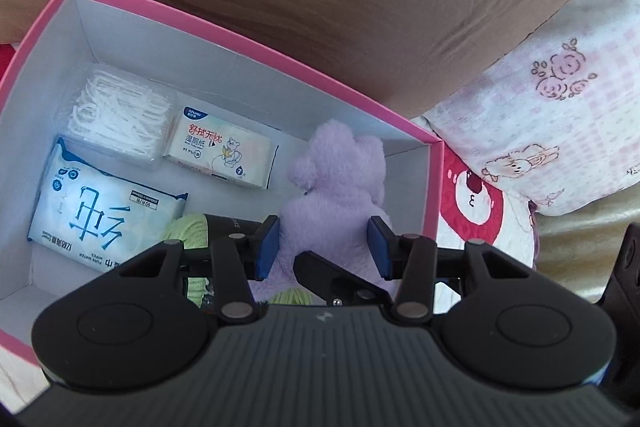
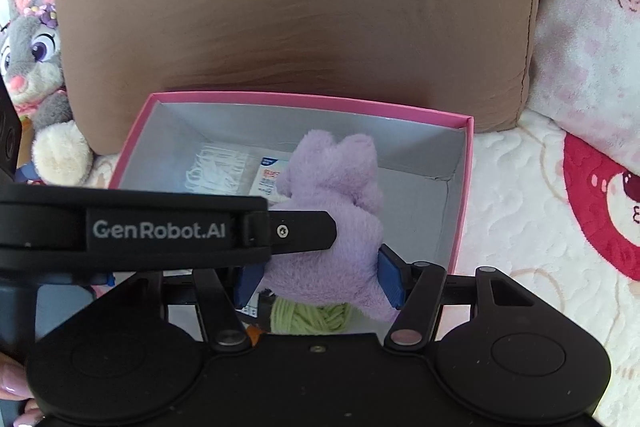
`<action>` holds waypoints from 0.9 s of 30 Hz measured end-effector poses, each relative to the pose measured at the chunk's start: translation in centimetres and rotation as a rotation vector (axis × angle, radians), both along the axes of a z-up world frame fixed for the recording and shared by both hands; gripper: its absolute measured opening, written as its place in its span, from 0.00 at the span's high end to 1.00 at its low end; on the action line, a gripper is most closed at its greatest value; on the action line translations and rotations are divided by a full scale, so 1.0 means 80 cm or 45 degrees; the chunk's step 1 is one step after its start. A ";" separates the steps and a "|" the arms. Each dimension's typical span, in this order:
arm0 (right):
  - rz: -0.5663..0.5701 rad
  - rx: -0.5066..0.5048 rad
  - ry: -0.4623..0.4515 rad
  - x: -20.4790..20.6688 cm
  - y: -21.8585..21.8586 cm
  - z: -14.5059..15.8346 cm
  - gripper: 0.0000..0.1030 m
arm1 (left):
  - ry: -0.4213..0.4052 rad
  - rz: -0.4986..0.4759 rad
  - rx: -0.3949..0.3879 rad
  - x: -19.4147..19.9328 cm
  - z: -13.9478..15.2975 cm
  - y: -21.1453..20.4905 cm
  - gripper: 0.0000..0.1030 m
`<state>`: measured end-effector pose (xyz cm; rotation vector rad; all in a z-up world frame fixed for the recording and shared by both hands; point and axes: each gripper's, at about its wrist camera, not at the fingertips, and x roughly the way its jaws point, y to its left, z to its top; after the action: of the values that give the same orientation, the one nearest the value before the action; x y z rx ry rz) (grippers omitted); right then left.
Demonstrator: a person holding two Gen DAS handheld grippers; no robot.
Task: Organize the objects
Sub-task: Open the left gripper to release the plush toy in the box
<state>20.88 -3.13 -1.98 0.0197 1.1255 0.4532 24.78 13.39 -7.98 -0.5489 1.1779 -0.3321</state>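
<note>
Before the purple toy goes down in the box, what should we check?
1. Is the toy over the box: ok.
2. Does the right gripper clamp the toy: ok.
3. Does the left gripper, pads either side of the toy, press it: cannot tell.
4. Bare floor in the box beside the toy: ok.
5. Landing spot free: not ok, the yarn lies right below.

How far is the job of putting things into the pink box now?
Done: two wipe packs and a clear floss-pick box lie inside the pink box. In hand: the purple plush, between the right tool pads over the box. Left: lowering and releasing it; the grey rabbit toy sits outside.
</note>
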 end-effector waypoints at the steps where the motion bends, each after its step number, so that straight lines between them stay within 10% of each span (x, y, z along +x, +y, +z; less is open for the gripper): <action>1: 0.000 -0.009 0.003 0.001 0.002 -0.002 0.32 | 0.006 -0.001 -0.010 0.003 -0.004 0.001 0.56; 14: 0.072 -0.070 -0.058 0.002 -0.005 -0.005 0.38 | 0.017 0.029 -0.113 0.006 -0.024 0.009 0.56; 27: 0.145 0.098 -0.059 -0.004 -0.048 0.008 0.50 | -0.068 -0.040 0.033 -0.011 -0.015 -0.017 0.56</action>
<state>20.52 -6.98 -1.38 0.0120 1.0669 0.5958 23.89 12.04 -9.21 -0.4963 1.1386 -0.3557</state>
